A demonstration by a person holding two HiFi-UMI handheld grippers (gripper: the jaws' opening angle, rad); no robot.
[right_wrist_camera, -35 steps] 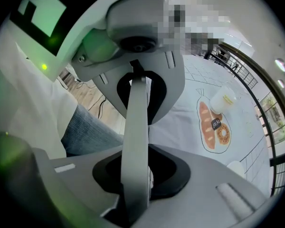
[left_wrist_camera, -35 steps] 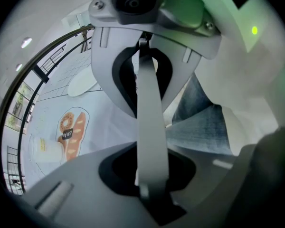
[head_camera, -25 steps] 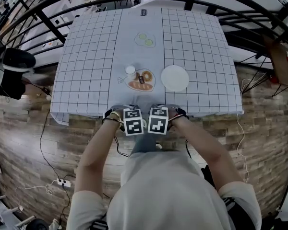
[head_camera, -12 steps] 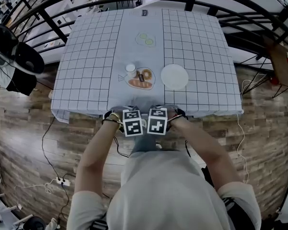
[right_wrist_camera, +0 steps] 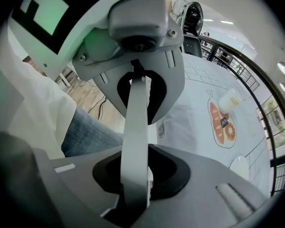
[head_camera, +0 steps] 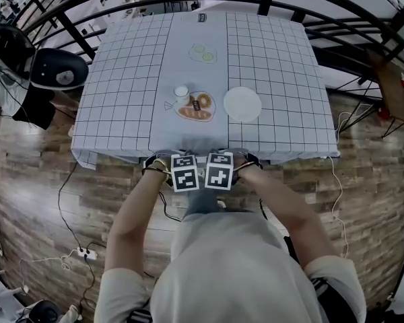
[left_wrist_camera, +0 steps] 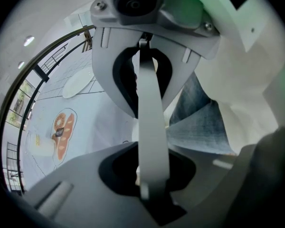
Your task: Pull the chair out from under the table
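Pale grey chair [left_wrist_camera: 151, 122], only the flat, thin top rail of its back on show, caught at the near edge of a square table under a white cloth ruled in black squares [head_camera: 121, 93] and clamped in two places. Left gripper [left_wrist_camera: 149, 177] closed on the rail, one jaw on the table side and one on the person's side. Right gripper [right_wrist_camera: 135, 175] closed on the same rail just beside it, marker cubes close side by side. Rail running straight from one set of jaws into the other. Seat and legs out of sight below the tools.

Both tools pointed steeply down, held at the end of forearms reaching from a white short-sleeved shirt [head_camera: 236, 274]. Blue jeans [head_camera: 202, 204] directly behind the jaws. Immediately ahead of the grippers, the cloth's hanging hem. Further ahead on the cloth, a printed bread-and-doughnut panel [head_camera: 196, 108] roughly in line with the left gripper, a small white cup [head_camera: 181, 92] at that panel's far left corner, and a round white plate [head_camera: 242, 103] ahead of the right gripper. Brown wood-plank floor [head_camera: 363, 180] to either side of the tools, and a black curved railing [head_camera: 74, 36] beyond the table.
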